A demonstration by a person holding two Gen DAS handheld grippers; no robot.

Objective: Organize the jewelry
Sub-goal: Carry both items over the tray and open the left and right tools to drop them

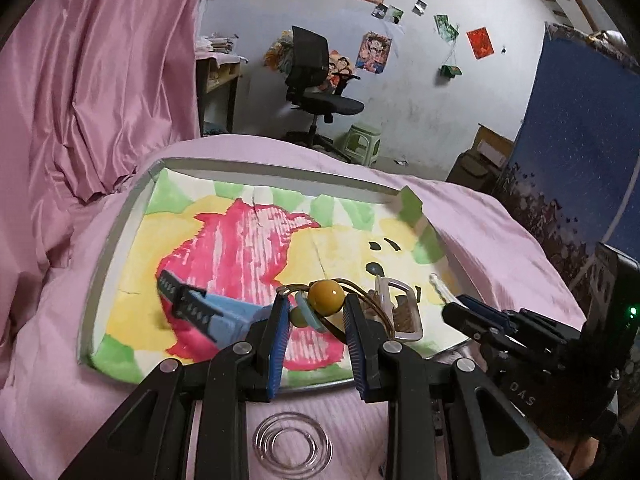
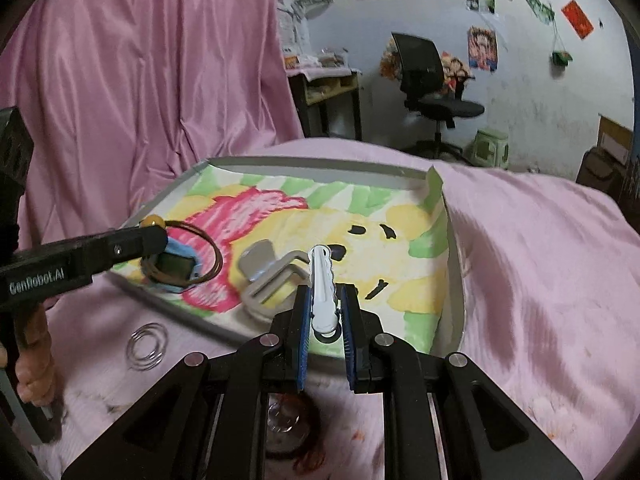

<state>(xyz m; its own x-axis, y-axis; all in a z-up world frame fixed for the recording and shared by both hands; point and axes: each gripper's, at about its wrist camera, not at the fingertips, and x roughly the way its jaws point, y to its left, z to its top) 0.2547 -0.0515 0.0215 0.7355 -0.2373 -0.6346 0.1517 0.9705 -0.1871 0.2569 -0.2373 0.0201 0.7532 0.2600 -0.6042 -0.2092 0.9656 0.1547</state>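
My left gripper [image 1: 316,300] is shut on a brown cord bracelet [image 2: 208,256] with a yellow bead [image 1: 325,297], held over the near left part of the tray [image 1: 116,240]. A light-blue watch [image 1: 224,312] with a dark strap lies right under its fingers; I cannot tell whether it is gripped too. My right gripper [image 2: 325,292] is shut on a white hair clip [image 2: 323,280] above the tray's front edge. The right gripper [image 1: 460,308] shows at the right in the left wrist view, the left gripper [image 2: 152,236] at the left in the right wrist view.
The tray [image 2: 320,166] is lined with a painted paper and rests on pink cloth. A silver rectangular clip [image 2: 272,276] lies in it. Clear rings [image 1: 294,446] lie on the cloth in front. A dark reddish item [image 2: 288,428] sits below my right gripper. A hand [image 2: 34,368] holds the left gripper.
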